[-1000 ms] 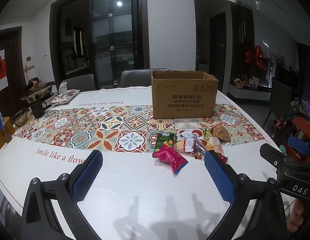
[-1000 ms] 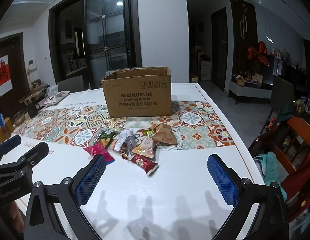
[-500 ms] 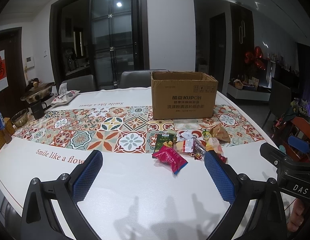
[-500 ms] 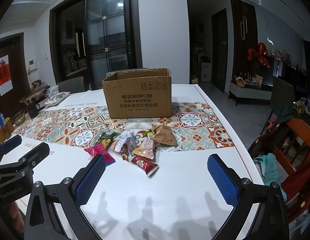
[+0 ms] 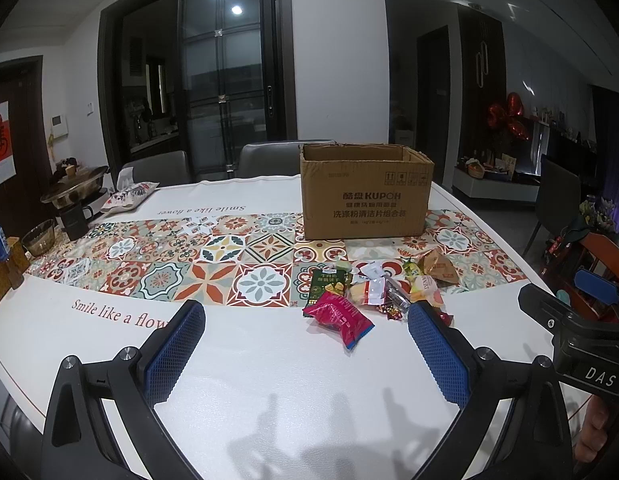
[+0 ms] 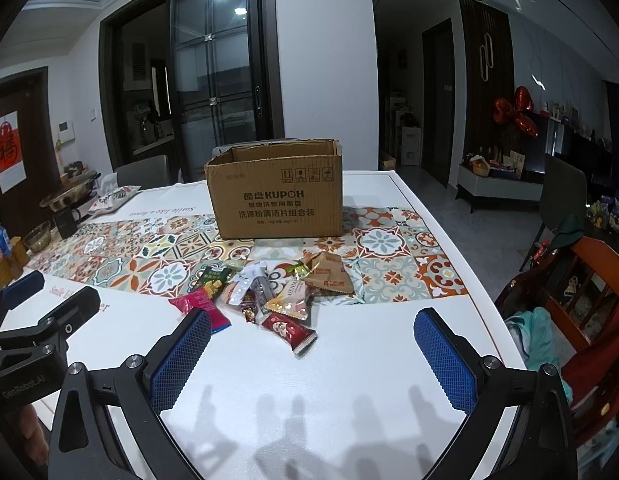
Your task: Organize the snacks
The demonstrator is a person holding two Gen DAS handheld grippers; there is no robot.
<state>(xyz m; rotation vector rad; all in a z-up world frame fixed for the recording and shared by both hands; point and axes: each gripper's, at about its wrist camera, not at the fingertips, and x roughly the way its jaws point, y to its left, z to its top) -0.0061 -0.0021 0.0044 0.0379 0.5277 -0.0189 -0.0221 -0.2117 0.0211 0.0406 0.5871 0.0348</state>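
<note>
Snack pile (image 5: pixel 379 294) lies loose on the bench (image 5: pixel 269 360), at the near edge of the patterned tile runner (image 5: pixel 213 256), in front of the cardboard box (image 5: pixel 365 196). Packets overlap; several cannot be told apart. Small wrapped sweets in the middle are too small to read.

Readable: a pink-red packet (image 5: pixel 339 318) nearest the left tool, a green packet (image 5: pixel 327 284) just behind it, and a brown packet (image 5: pixel 439 268) on the box side. From the right wrist view a dark red packet (image 6: pixel 289 330) lies nearest, apart from the heap on plain white surface; in the left view the tool's right pad (image 5: pixel 437 354) hides most of it.

Box open at top; inside not visible from either view. It stands on the runner, apart from the pile.

Left tool (image 5: pixel 303 352): jaws wide, nothing between them, above bare bench short of the pile. Right tool (image 6: pixel 311 360): jaws wide, empty, the dark red packet just ahead of the gap. Each tool shows at the edge of the other's view, partly cut off.

Far left of the bench: a metal pot (image 5: pixel 75 190), a glass bowl (image 5: pixel 39 236), a printed cushion (image 5: pixel 129 196). Grey chairs (image 5: pixel 269 156) behind the bench. An orange chair (image 6: pixel 589 280) with cloth stands at right, cropped.
</note>
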